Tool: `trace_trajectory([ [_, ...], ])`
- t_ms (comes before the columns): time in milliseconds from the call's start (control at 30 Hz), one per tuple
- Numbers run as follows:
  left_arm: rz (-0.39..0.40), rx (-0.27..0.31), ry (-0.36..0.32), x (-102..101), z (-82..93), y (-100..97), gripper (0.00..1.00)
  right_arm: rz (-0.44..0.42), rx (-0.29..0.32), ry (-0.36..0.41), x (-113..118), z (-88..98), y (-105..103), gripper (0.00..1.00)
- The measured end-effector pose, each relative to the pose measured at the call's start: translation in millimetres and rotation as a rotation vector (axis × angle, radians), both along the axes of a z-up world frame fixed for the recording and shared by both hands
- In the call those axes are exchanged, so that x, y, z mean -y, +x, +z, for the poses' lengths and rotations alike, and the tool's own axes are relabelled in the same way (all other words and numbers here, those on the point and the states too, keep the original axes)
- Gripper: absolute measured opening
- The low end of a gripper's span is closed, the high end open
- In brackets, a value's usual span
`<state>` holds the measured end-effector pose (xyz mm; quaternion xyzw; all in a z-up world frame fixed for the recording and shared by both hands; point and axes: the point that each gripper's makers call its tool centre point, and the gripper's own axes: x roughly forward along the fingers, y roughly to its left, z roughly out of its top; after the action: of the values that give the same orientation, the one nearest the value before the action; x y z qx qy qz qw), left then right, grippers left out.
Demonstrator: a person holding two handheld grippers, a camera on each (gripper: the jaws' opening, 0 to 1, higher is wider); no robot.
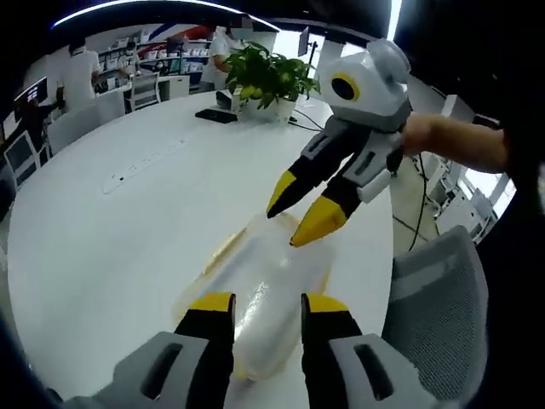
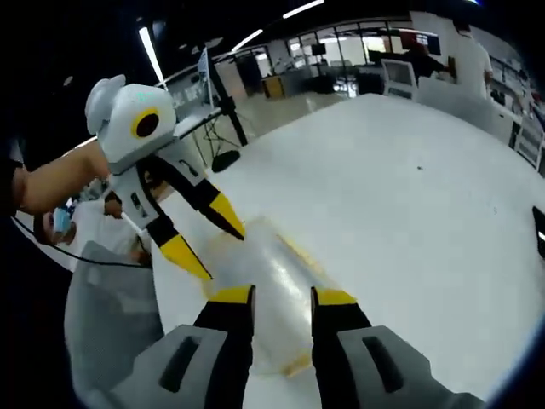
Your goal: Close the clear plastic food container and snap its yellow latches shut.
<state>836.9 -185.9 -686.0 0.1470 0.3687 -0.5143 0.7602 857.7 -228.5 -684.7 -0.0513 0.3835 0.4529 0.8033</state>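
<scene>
A clear plastic food container [image 1: 266,285] lies with its lid on, near the white table's [image 1: 111,239] edge. A pale yellow latch [image 1: 223,247] shows along its side. My left gripper [image 1: 268,305] hovers over the container's near end, jaws apart with nothing between them. My right gripper [image 1: 300,217], held by a person's hand, comes in from the right with its yellow tips open just over the far end. In the right gripper view the container [image 2: 274,271] lies ahead of my right gripper [image 2: 283,296], and my left gripper [image 2: 211,243] points at its left end.
A potted plant [image 1: 268,77] and a black flat item [image 1: 215,115] stand at the table's far side. A grey office chair [image 1: 443,290] sits close to the table edge by the container, also the chair [image 2: 111,315]. People and desks fill the background.
</scene>
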Motion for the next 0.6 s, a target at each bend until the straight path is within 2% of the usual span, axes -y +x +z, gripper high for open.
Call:
trace_trajectory([
  [267,-0.101,0.029,0.028,11,-4.4,-4.6,0.18,0.076,0.03,-0.023,-10,-4.0,4,0.15],
  [400,-0.132,0.03,0.04,15,-8.0,-6.9,0.16,0.116,0.021,-0.013,-16,-3.8,3,0.14],
  [500,-0.156,0.033,0.052,17,-11.0,-8.8,0.15,0.136,-0.012,0.017,-24,-1.4,0,0.12],
  [600,-0.172,0.037,0.052,19,-11.8,-10.0,0.15,0.144,-0.01,0.017,-29,-2.0,5,0.12],
])
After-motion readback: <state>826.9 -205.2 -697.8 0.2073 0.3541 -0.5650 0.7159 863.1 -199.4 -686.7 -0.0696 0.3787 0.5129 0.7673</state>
